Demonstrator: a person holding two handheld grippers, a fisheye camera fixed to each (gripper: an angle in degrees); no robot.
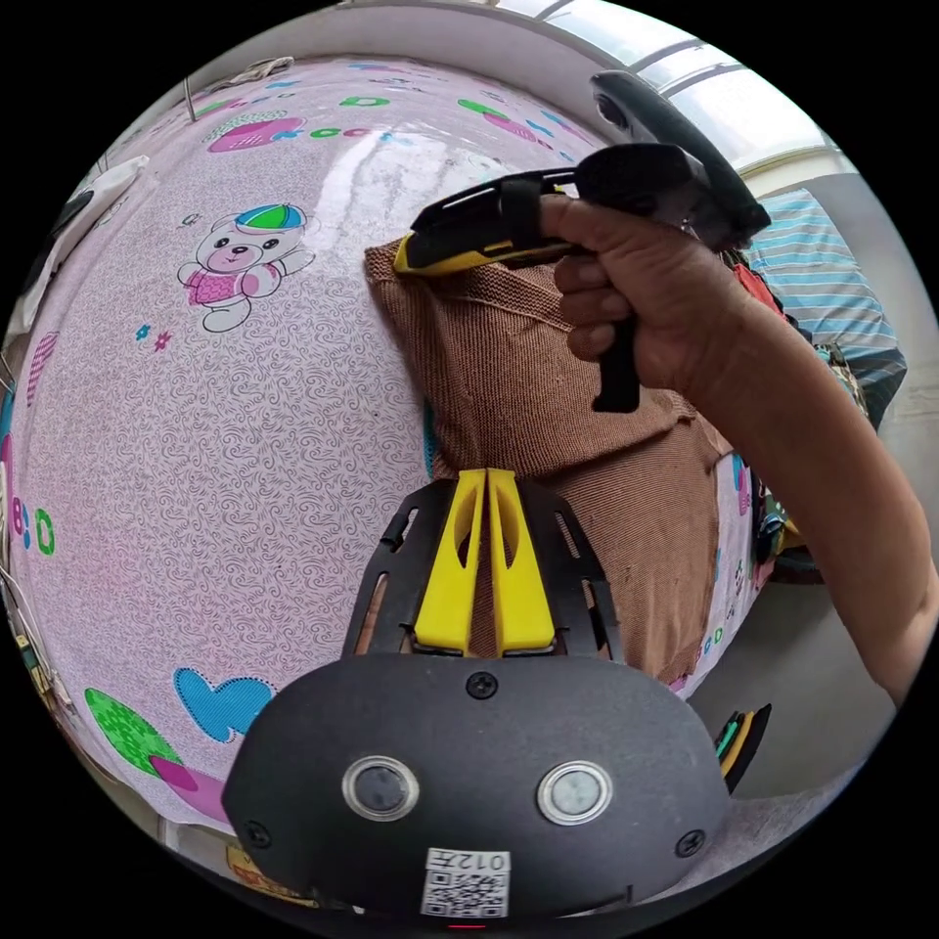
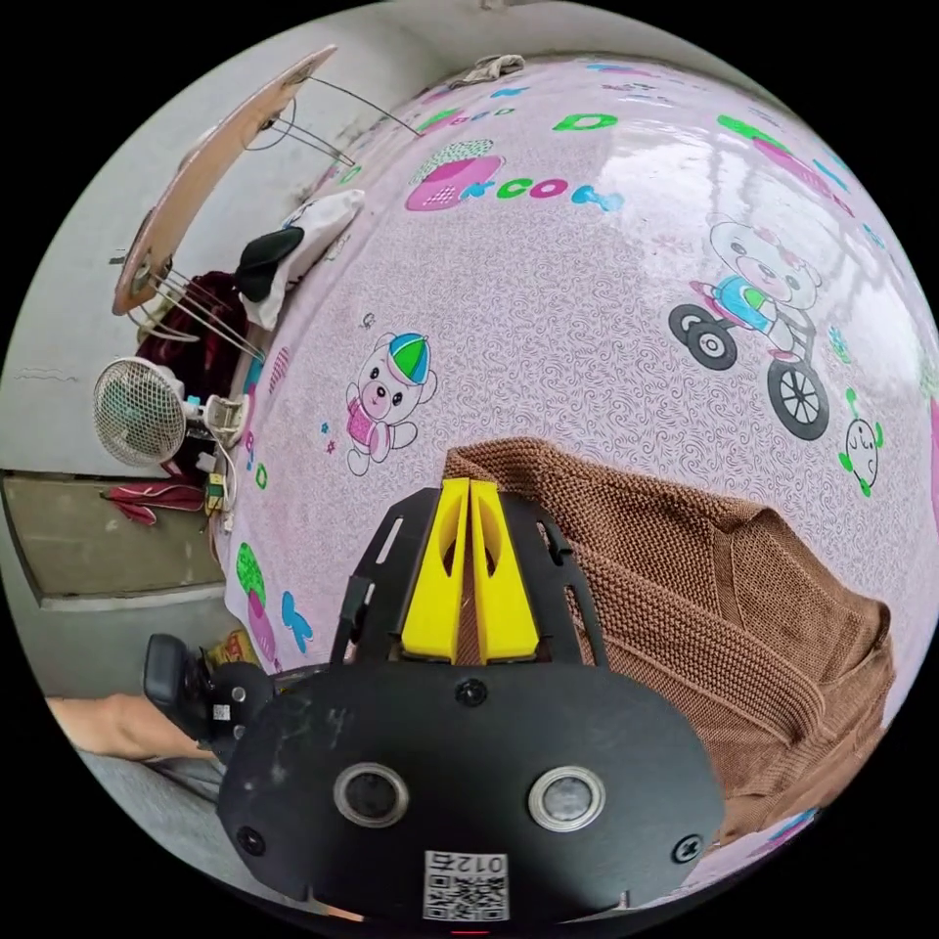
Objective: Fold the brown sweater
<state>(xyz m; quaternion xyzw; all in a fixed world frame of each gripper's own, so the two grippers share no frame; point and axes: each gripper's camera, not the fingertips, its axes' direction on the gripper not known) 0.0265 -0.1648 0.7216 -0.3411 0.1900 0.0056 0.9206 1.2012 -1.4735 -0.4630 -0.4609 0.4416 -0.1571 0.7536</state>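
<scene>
The brown sweater [image 1: 548, 391] lies partly folded on a pink cartoon-print bed sheet [image 1: 245, 440]. In the left gripper view my left gripper [image 1: 486, 476] is shut on the sweater's near edge, with brown knit showing between the yellow jaws. Further along the same edge, a hand holds my right gripper [image 1: 409, 260], pinched on the far corner. In the right gripper view the right gripper [image 2: 468, 484] is shut on a raised corner of the sweater [image 2: 704, 597], which trails off to the right in ribbed folds. The left gripper's black body [image 2: 186, 685] shows at the lower left.
The sheet [image 2: 587, 323] spreads wide beyond the sweater. A small fan [image 2: 137, 411], a leaning board [image 2: 215, 147] and a heap of clothes [image 2: 284, 254] sit by the wall. Striped fabric [image 1: 831, 284] lies past the bed's edge, and grey floor [image 1: 782, 685] is below it.
</scene>
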